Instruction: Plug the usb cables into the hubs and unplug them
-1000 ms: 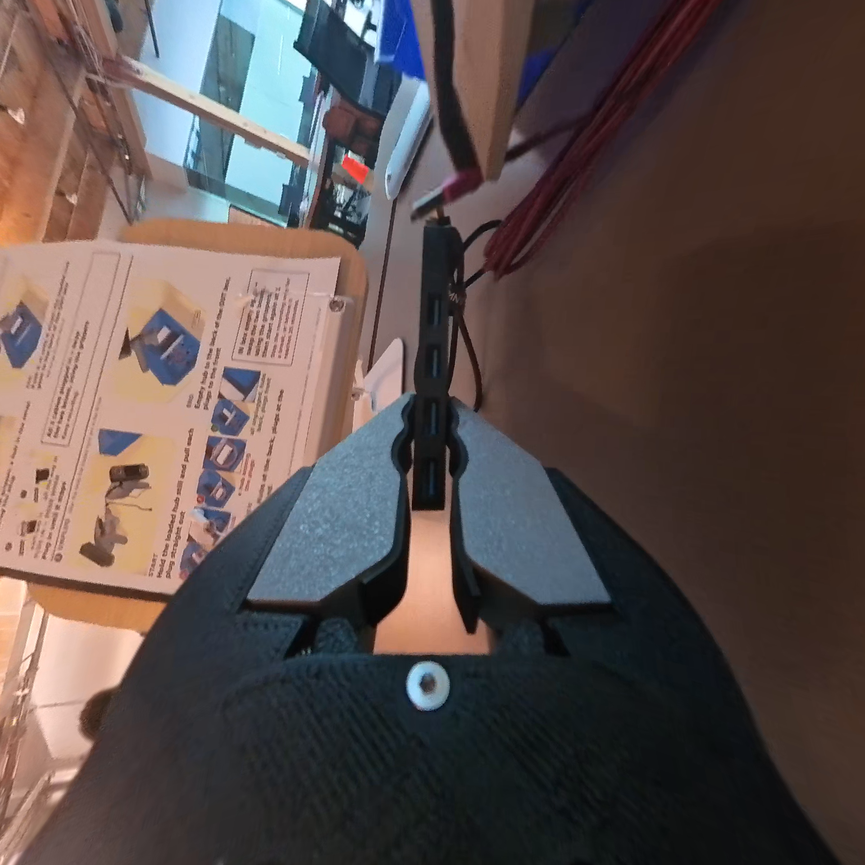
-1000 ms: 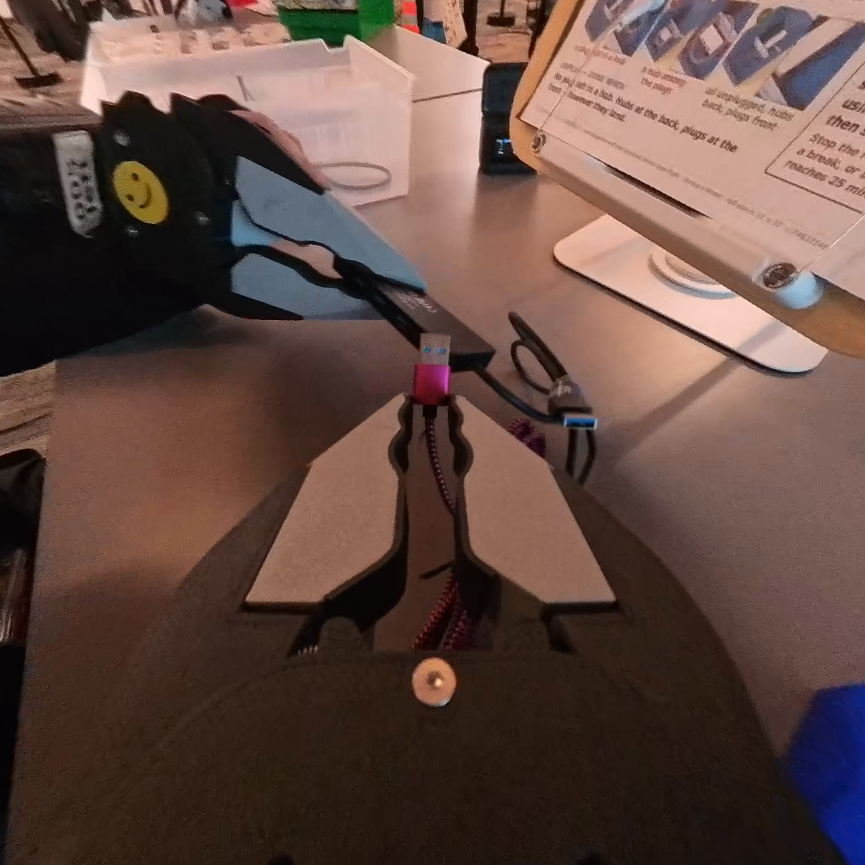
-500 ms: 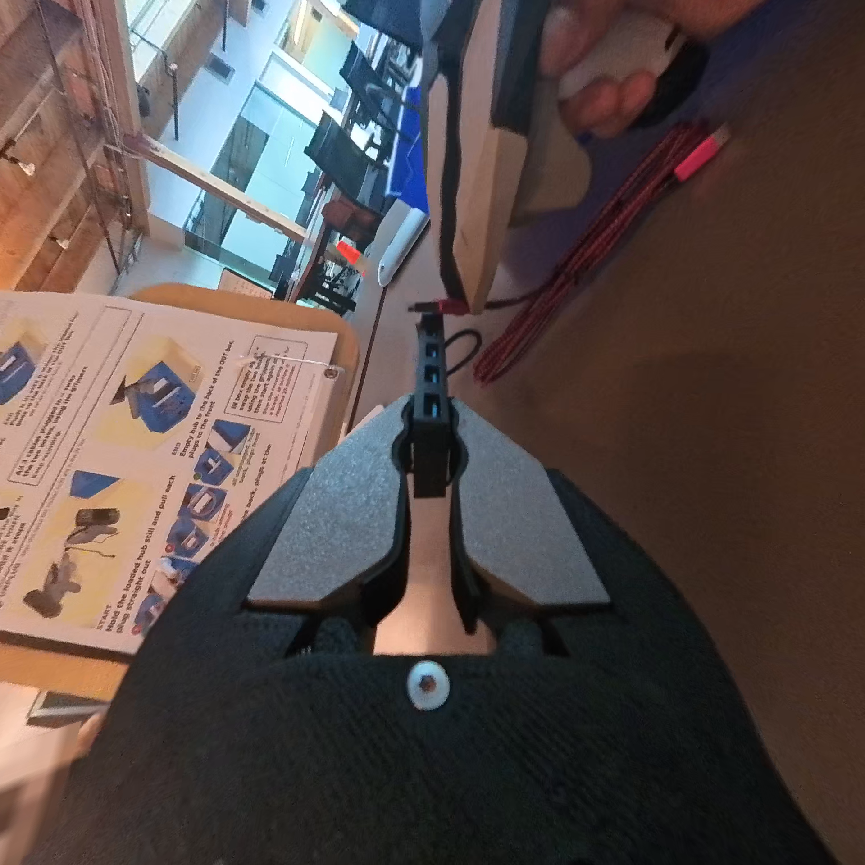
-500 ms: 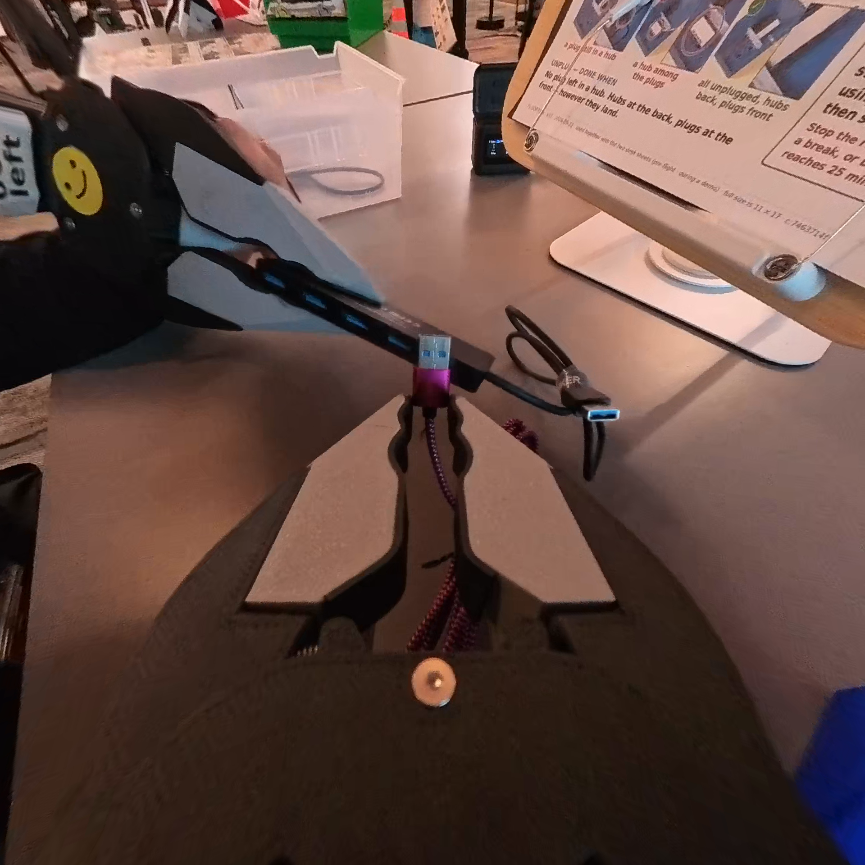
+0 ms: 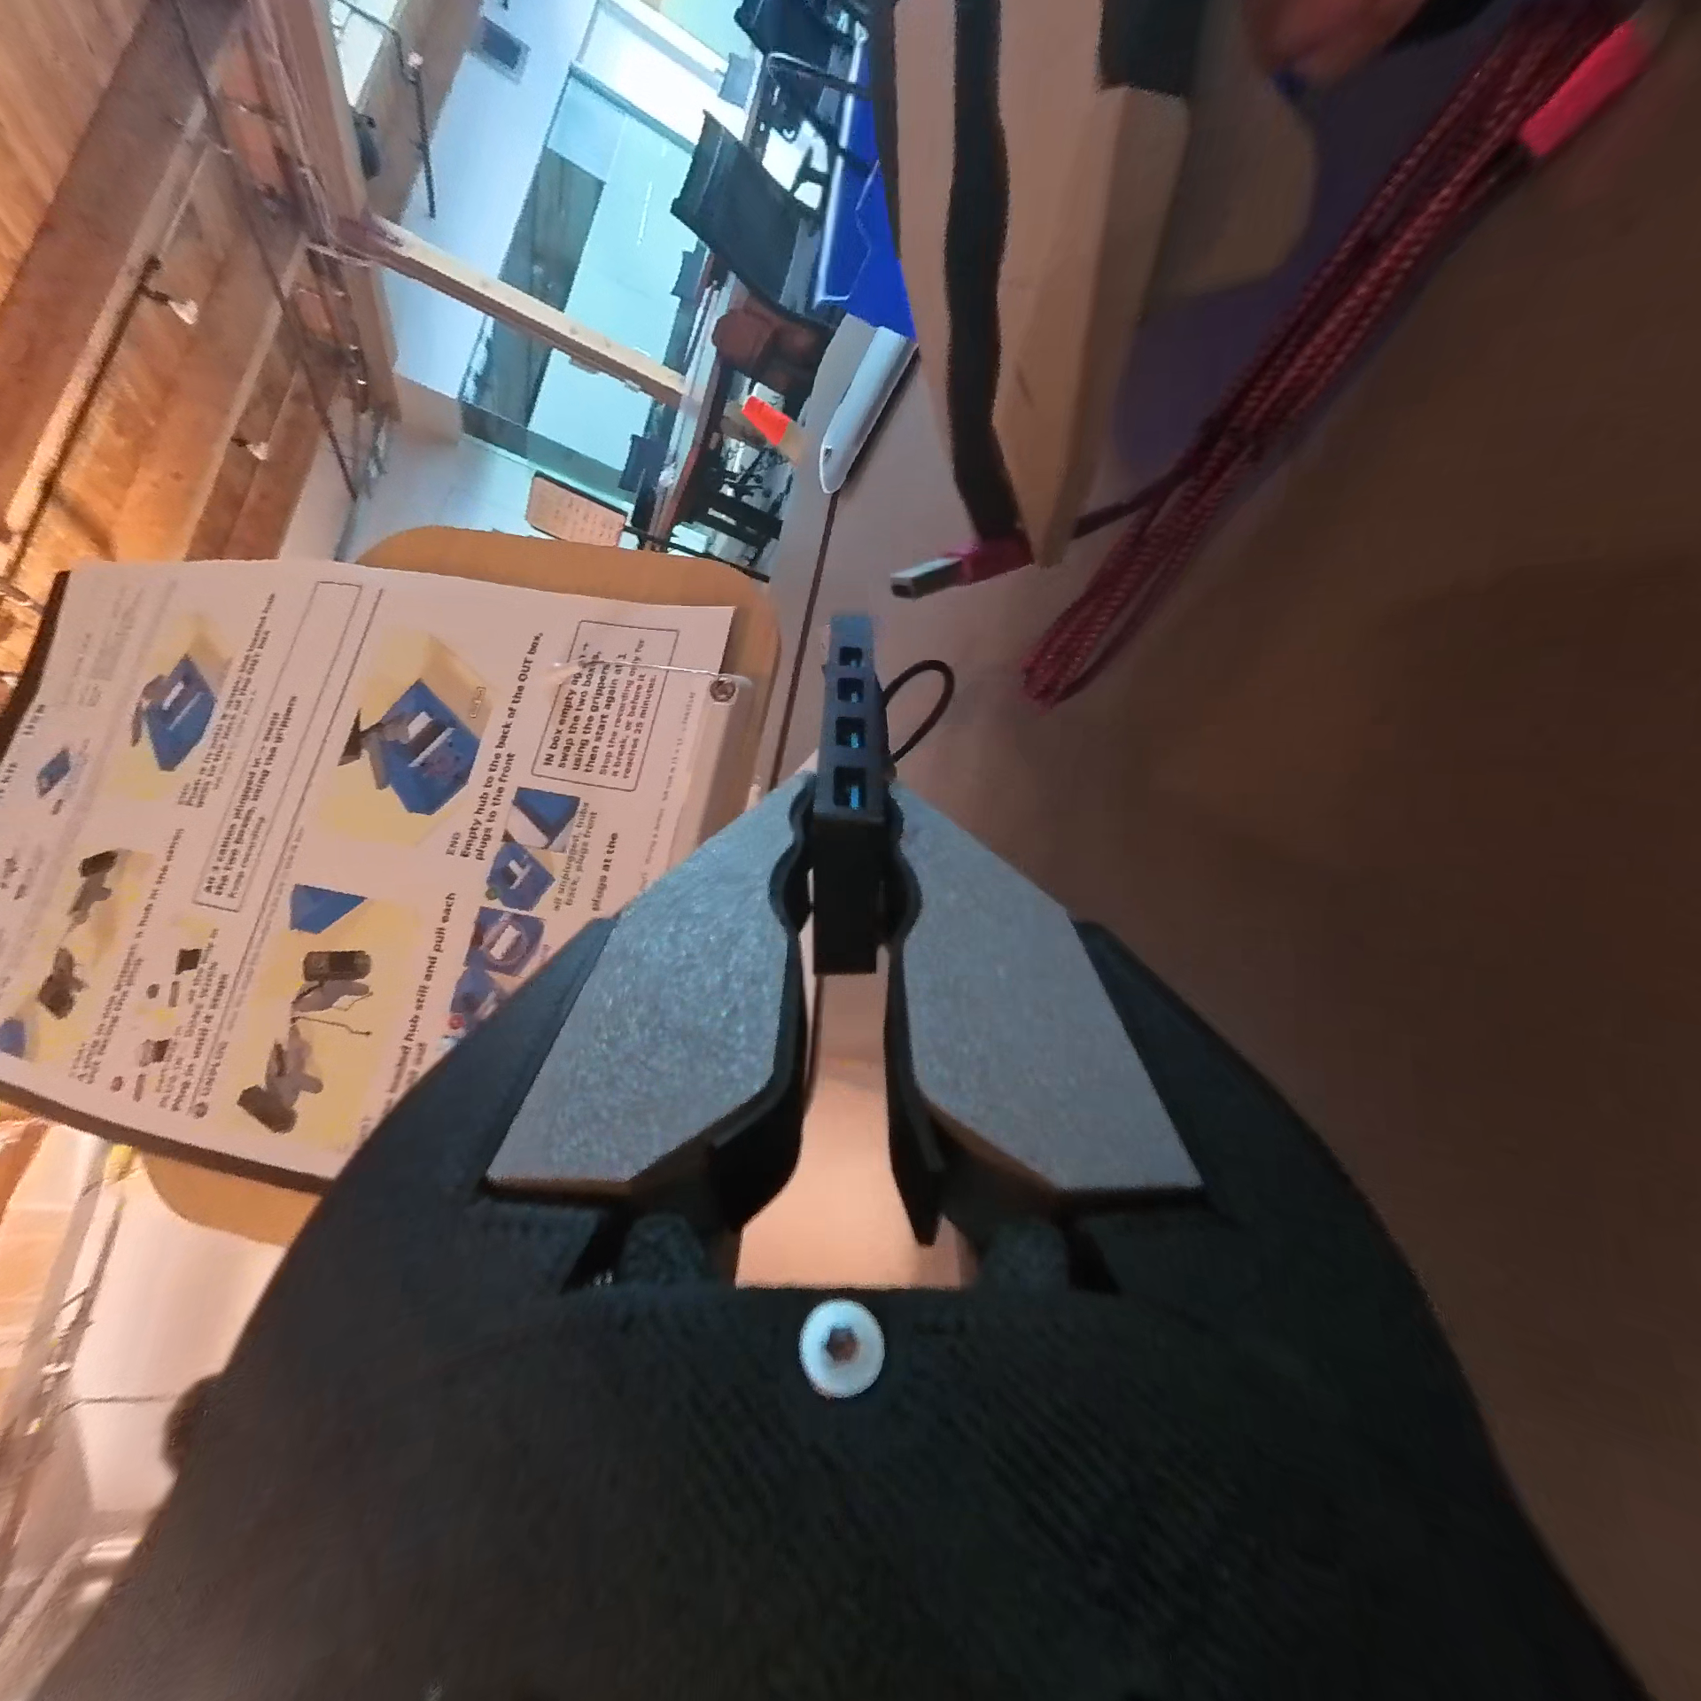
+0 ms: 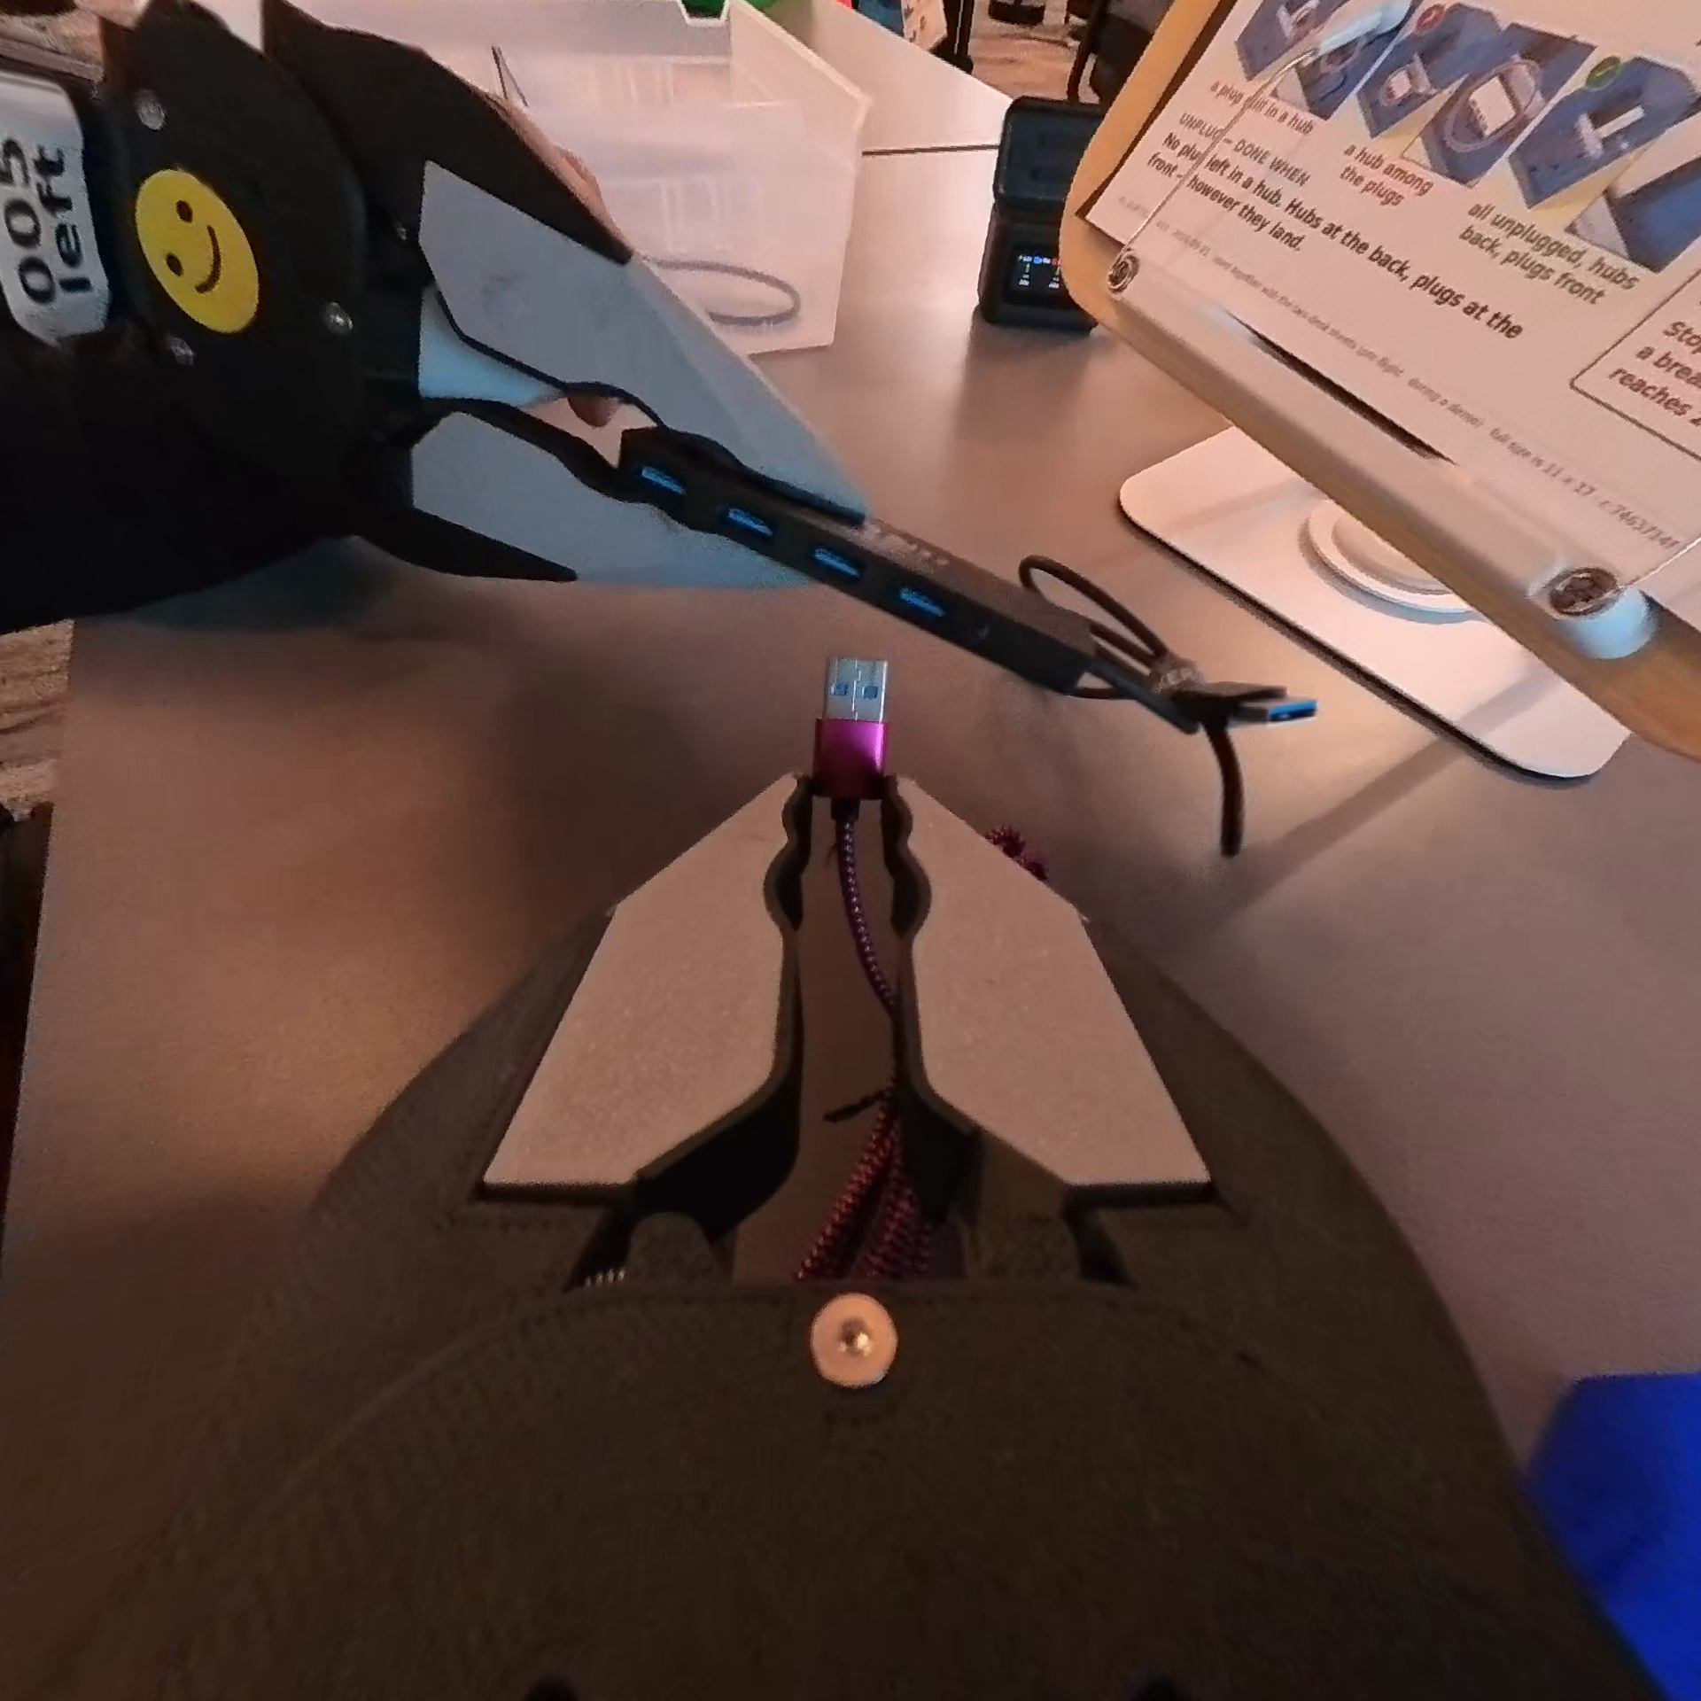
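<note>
Four blue ports on the black hub [image 6: 884,571] all sit empty. The left hand-held gripper [image 6: 635,479] clamps the hub above the surface [image 6: 1381,966]; the right hand-held gripper [image 6: 842,782] pinches the magenta USB plug [image 6: 854,727], just short of the ports. Judging by this, plugging is not yet done here.

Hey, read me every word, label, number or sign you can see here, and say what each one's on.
I can't quote writing; here is what bears it.
Instruction sheet on the wooden board: printed text and pictures.
White label on the left gripper: short print.
Yellow sticker beside it: a smiley face, no words.
Small black device, its screen: too small to read.
Hub top: faint print, blurred.
</note>
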{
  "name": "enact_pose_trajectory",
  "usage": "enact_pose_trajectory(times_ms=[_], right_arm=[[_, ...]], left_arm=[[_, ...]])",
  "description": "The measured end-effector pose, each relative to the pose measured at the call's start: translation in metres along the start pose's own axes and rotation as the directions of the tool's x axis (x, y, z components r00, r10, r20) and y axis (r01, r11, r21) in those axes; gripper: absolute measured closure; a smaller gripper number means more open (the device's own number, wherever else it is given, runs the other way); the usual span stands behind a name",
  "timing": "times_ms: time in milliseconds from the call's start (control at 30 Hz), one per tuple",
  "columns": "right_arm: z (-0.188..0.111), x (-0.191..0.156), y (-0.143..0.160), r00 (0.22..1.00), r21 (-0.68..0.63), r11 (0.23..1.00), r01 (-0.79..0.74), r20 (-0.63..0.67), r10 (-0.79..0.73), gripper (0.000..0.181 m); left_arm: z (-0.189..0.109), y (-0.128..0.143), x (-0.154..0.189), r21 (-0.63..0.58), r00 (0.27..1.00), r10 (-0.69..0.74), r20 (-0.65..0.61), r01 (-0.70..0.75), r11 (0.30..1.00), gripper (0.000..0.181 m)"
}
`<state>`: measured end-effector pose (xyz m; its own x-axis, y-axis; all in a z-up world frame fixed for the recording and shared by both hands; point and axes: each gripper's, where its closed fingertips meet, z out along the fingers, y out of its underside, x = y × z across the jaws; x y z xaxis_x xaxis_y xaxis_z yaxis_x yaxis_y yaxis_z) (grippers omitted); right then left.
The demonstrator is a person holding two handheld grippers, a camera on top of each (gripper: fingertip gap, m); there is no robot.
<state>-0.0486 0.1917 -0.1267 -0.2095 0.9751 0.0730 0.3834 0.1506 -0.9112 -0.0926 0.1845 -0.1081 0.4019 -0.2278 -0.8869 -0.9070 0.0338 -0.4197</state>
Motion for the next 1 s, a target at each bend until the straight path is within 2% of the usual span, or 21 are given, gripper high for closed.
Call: enact_pose_trajectory(times_ms=[333, 467, 567, 667, 1000], right_arm=[[0.004, -0.006, 0.005, 1.0, -0.031, 0.999, 0.02, 0.012, -0.019, 0.169], [0.009, 0.001, 0.021, 0.999, -0.136, 0.99, 0.026, -0.03, -0.03, 0.169], [0.013, 0.0, 0.026, 0.999, -0.172, 0.985, 0.007, -0.033, -0.013, 0.169], [0.015, 0.0, 0.029, 0.999, -0.194, 0.981, -0.006, -0.044, -0.003, 0.169], [0.02, -0.001, 0.041, 0.997, -0.271, 0.961, -0.046, -0.064, 0.029, 0.169]], left_arm=[[0.008, 0.009, 0.003, -0.071, 0.985, 0.164, 0.049, -0.16, 0.984, 0.173], [0.015, 0.02, 0.002, -0.225, 0.917, 0.391, 0.077, -0.366, 0.903, 0.173], [0.025, 0.019, 0.017, -0.248, 0.88, 0.474, 0.034, -0.452, 0.857, 0.173], [0.03, 0.014, 0.031, -0.213, 0.871, 0.491, 0.002, -0.479, 0.851, 0.173], [0.036, 0.018, 0.042, -0.225, 0.841, 0.539, -0.031, -0.532, 0.816, 0.173]])
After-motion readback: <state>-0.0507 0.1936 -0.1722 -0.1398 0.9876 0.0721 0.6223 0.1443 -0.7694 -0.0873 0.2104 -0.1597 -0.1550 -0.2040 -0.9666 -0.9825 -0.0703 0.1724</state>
